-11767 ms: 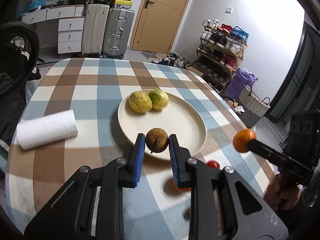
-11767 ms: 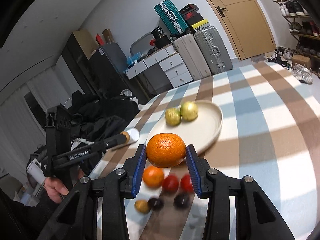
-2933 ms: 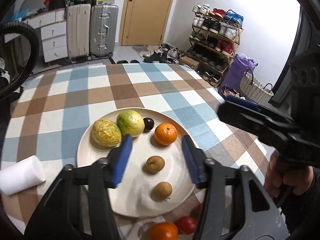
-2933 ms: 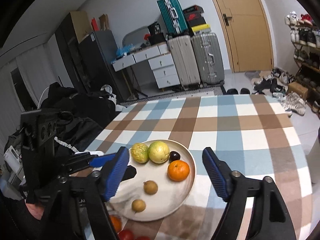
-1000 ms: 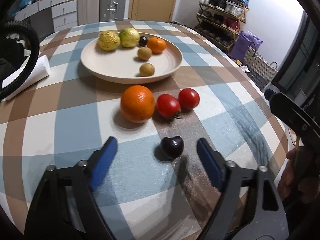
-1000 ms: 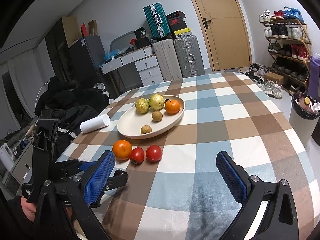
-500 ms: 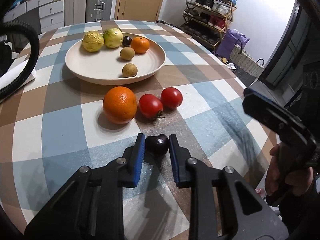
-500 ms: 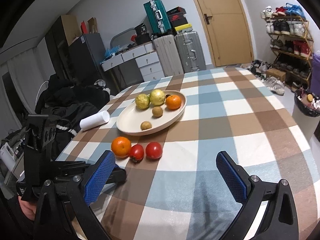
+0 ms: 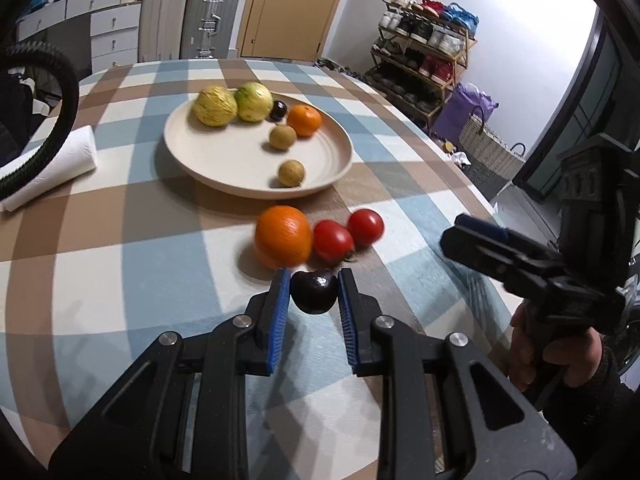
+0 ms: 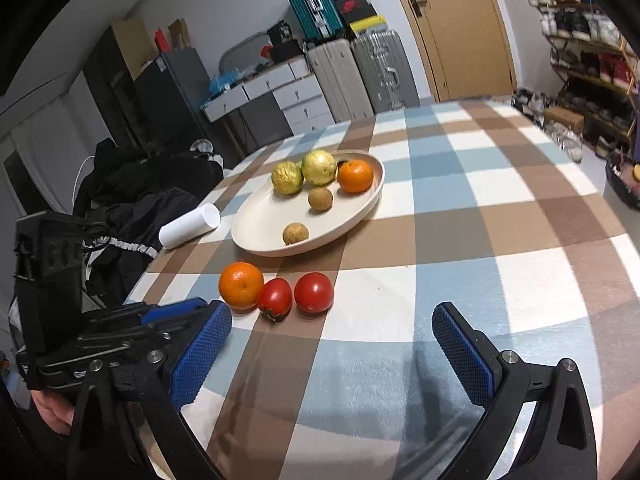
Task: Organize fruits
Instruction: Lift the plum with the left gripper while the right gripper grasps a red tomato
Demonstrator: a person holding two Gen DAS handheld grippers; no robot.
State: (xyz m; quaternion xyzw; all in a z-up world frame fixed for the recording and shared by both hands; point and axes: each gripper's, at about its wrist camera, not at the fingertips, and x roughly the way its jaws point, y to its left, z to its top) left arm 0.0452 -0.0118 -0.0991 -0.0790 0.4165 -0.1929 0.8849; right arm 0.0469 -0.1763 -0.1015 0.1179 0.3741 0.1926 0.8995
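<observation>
Dark plum (image 9: 314, 291) clamped between the blue pads of the left gripper (image 9: 313, 294), lifted a little above the checked tablecloth (image 9: 120, 248), probably for carrying forward to the plate (image 9: 240, 176). Just ahead of the left jaws: an orange (image 9: 283, 235) and two tomatoes (image 9: 332, 239) (image 9: 365, 226), touching one another in a row, not yet sorted. Farther ahead, beyond this row: the cream plate, already holding two yellow-green fruits (image 9: 215, 105) (image 9: 253, 96), a second dark plum (image 9: 278, 110), a small mandarin (image 9: 304, 120) and two brown round fruits (image 9: 283, 137) (image 9: 291, 173); free room in the near half of the plate, so a good place for the held plum. Right gripper (image 10: 332, 344) wide apart and gripping nothing, waiting low over the cloth with the same three loose fruits ahead and a bit to the left of its jaws, likely ready for the next pick. Paper roll (image 9: 52, 168) lying on the cloth to the left of the plate. Soft, slightly fluffy cloth in blue, brown and white squares, so round fruits unlikely to roll far. Behind the table: suitcases (image 10: 360, 76), a chest of drawers (image 10: 276, 92), a wooden door (image 10: 452, 28), and a shoe rack (image 9: 424, 56) at the right.
</observation>
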